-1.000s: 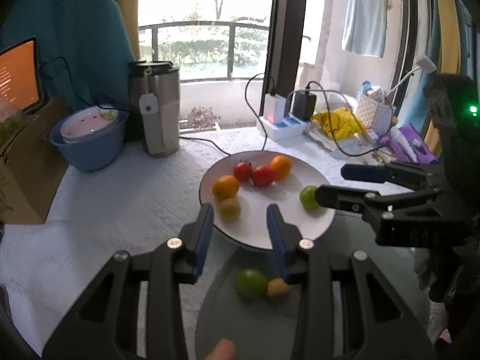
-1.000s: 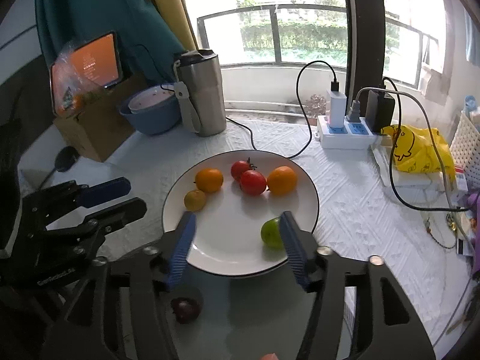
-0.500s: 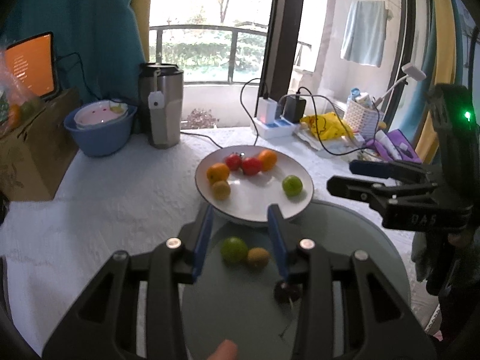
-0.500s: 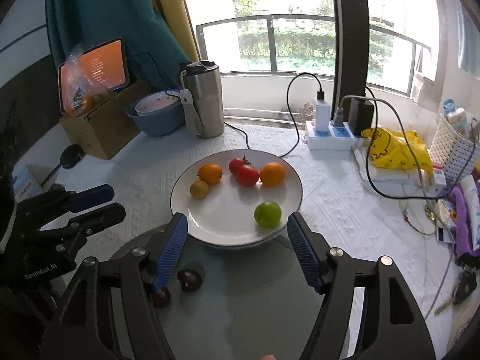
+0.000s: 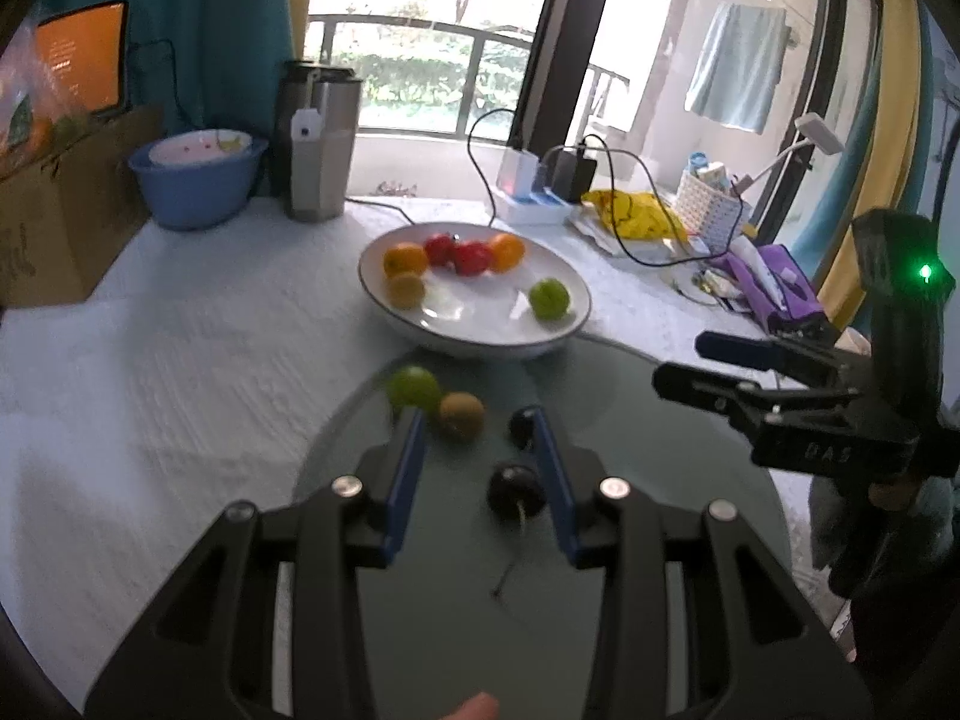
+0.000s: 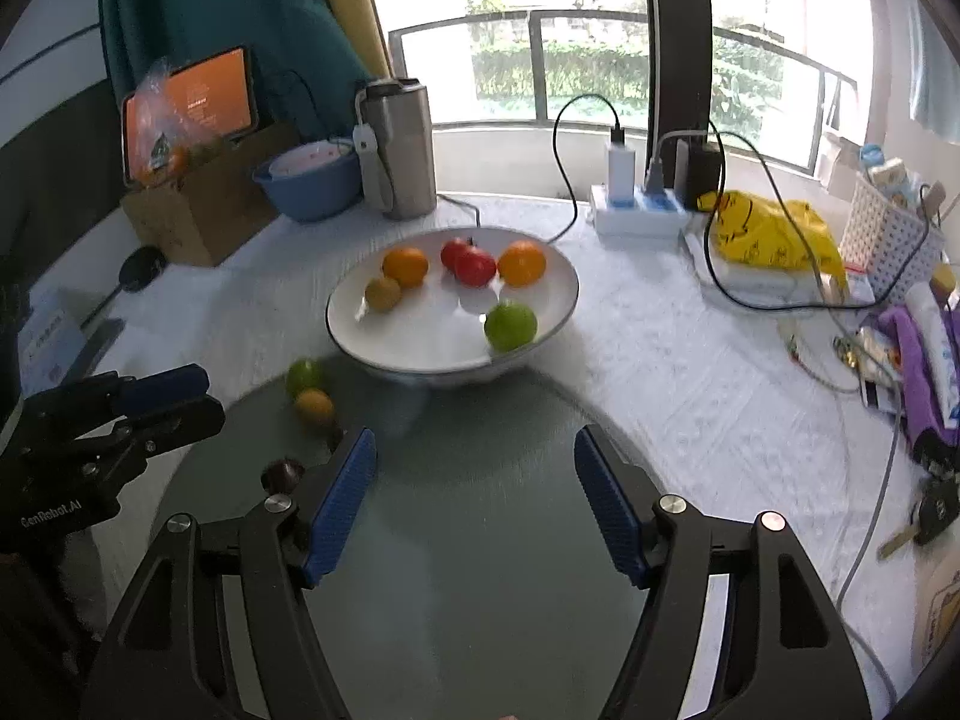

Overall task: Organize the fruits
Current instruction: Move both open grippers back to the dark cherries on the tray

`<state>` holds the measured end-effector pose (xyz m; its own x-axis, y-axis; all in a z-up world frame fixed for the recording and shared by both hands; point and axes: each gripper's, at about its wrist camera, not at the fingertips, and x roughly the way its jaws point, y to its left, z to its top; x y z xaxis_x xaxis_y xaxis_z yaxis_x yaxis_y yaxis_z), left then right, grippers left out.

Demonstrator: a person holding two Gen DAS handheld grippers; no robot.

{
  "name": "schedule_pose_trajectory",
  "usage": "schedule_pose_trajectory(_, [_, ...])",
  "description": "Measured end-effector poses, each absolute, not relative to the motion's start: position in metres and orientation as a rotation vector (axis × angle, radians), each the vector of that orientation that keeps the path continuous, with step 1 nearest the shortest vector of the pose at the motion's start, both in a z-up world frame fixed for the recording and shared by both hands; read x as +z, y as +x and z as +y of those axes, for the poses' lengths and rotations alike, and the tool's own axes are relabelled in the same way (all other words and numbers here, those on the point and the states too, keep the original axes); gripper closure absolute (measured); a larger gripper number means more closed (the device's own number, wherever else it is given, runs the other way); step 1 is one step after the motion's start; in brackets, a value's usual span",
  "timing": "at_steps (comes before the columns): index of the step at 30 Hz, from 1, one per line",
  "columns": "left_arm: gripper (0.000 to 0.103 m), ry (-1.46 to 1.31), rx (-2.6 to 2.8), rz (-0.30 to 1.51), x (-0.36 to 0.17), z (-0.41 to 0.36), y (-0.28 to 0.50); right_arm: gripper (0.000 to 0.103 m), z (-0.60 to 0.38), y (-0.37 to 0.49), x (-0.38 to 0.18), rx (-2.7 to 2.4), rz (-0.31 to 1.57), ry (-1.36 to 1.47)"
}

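Observation:
A white plate (image 5: 558,333) (image 6: 360,342) holds two oranges, two red tomatoes (image 6: 474,264), a small yellow fruit and a green lime (image 6: 510,325). In front of it a grey-green round mat (image 5: 480,600) (image 6: 480,540) carries a green lime (image 5: 413,387) (image 6: 303,376), a yellow-brown fruit (image 5: 461,414) (image 6: 314,407) and two dark plums (image 5: 515,491) (image 6: 282,475). My left gripper (image 5: 477,426) is open and empty above the mat, a plum between its fingers' bases. My right gripper (image 6: 474,456) is wide open and empty over the mat.
A steel tumbler (image 5: 318,138), a blue bowl (image 5: 195,180) and a cardboard box (image 5: 54,204) stand at the back left. A power strip with cables (image 6: 639,210), a yellow bag (image 6: 768,228), a white basket (image 6: 888,234) and purple items (image 6: 924,360) lie at the right.
Both grippers have pulled back from the plate toward me and risen. More of the mat and its fruits now shows. The right gripper has opened wider.

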<state>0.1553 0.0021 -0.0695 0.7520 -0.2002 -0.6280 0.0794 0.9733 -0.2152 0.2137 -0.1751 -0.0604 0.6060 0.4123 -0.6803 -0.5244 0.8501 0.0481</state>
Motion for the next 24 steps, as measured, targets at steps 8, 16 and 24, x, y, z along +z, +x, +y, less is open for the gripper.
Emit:
schedule_pose_trajectory(8, [0.064,-0.165,-0.164,0.746,-0.082,-0.015,0.158,0.031,-0.184,0.211,-0.076,0.541,0.769,-0.16])
schedule_pose_trajectory(16, [0.064,-0.118,-0.164,0.807,-0.1,-0.028,0.167,0.031,-0.187,0.214,-0.082,0.548,0.781,-0.15])
schedule_pose_trajectory(24, [0.064,-0.07,-0.14,0.844,-0.11,-0.034,0.179,0.031,-0.18,0.219,-0.086,0.562,0.788,-0.15])
